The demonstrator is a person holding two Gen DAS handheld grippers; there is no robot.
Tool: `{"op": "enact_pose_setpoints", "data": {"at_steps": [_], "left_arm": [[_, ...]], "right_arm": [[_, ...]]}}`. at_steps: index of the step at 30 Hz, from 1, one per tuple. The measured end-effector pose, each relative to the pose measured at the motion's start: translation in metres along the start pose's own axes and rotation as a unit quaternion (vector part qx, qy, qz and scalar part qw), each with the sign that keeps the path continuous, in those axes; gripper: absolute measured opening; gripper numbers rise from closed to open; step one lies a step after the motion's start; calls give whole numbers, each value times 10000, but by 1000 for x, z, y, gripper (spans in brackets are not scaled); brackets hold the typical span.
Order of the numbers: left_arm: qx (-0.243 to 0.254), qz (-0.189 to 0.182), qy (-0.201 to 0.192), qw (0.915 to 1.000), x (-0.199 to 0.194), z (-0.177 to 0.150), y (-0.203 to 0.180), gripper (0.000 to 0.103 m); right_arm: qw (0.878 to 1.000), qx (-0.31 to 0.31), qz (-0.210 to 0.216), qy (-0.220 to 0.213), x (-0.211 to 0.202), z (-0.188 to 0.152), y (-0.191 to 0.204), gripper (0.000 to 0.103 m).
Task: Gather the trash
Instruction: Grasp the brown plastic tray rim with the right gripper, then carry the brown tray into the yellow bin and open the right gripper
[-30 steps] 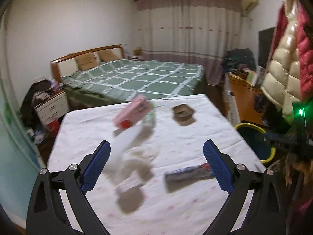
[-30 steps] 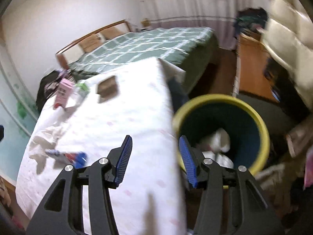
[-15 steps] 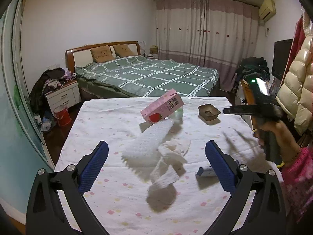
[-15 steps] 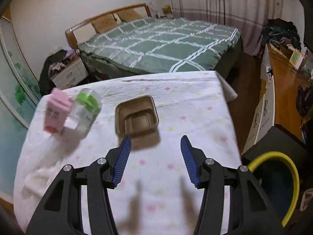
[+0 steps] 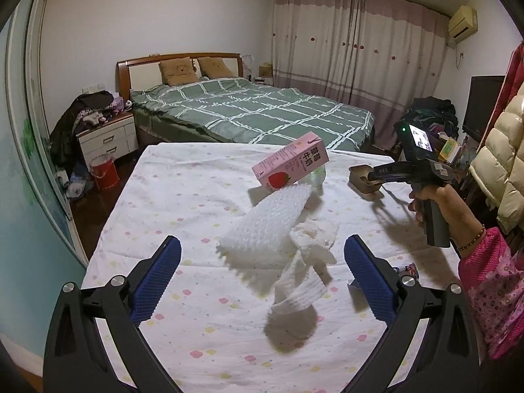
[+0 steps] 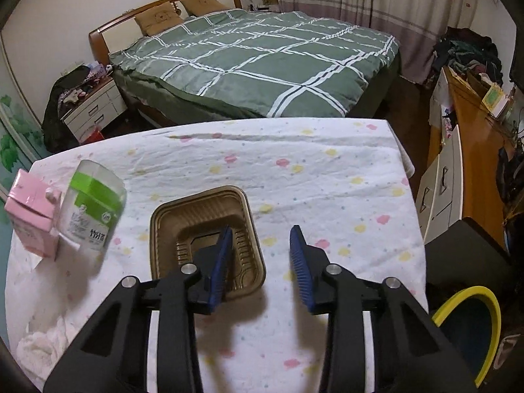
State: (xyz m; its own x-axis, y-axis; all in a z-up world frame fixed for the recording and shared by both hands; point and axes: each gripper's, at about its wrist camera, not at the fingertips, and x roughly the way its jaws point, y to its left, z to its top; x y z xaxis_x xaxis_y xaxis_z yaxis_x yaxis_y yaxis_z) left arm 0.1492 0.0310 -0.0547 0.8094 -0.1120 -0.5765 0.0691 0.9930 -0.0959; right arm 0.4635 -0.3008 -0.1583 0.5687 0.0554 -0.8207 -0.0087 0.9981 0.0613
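**A:** State the condition of the right tool (image 6: 261,255).

**B:** Its jaws are closing. The left blue pad sits inside the brown plastic tray (image 6: 206,235), the right pad outside the tray's right wall, over the cloth. That wall lies between the pads; no pad is seen pressing on it.

**A:** Location of the tray?

**B:** On the surface (image 6: 327,177), a flower-print cloth, near its far right part. Left of it stands a clear cup with a green label (image 6: 93,208), and a pink milk carton (image 6: 31,211) leans against that cup.

**A:** Condition of the left tool (image 5: 262,278)?

**B:** Jaws wide apart, holding nothing. It hangs above the near part of the surface.

**A:** Items ahead of it?

**B:** A white foam net sleeve (image 5: 265,227) and a crumpled white tissue (image 5: 304,278) lie between the pads in that view, on the cloth below. A small wrapper (image 5: 406,268) shows just past the right pad.

**A:** Disposal point?

**B:** A yellow-rimmed bin (image 6: 471,324) stands on the floor at the right edge of the surface.
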Motion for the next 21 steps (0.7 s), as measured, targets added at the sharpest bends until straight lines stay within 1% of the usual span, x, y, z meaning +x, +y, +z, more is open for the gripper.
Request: {"op": "enact_pose_setpoints", "data": {"at_steps": [3, 4, 5, 7, 9, 10, 11, 16, 21], "left_arm": [[34, -14, 30, 10000, 3, -1, -3, 98], [46, -22, 35, 10000, 3, -1, -4, 98], [57, -33, 35, 10000, 4, -1, -5, 98], [72, -56, 37, 10000, 4, 0, -8, 98], [89, -70, 44, 9999, 3, 0, -10, 98], [96, -74, 49, 9999, 3, 0, -11, 98], [106, -82, 58, 9999, 3, 0, -12, 98], [129, -99, 93, 9998, 3, -1, -14, 98], [91, -155, 52, 9998, -2, -1, -15, 98]], "right_arm": [[10000, 75, 46, 22, 5, 1, -3, 35], [10000, 73, 27, 16, 6, 2, -4, 32], [10000, 67, 18, 19, 7, 2, -5, 28], [10000, 83, 24, 41, 9, 3, -6, 24], [10000, 79, 21, 28, 9, 3, -5, 16], [9999, 98, 55, 24, 9, 3, -6, 9], [9998, 148, 111, 20, 9, 3, -7, 5], [9993, 226, 220, -185, -11, -2, -10, 5], [9984, 127, 352, -418, -48, -19, -8, 5]]}}
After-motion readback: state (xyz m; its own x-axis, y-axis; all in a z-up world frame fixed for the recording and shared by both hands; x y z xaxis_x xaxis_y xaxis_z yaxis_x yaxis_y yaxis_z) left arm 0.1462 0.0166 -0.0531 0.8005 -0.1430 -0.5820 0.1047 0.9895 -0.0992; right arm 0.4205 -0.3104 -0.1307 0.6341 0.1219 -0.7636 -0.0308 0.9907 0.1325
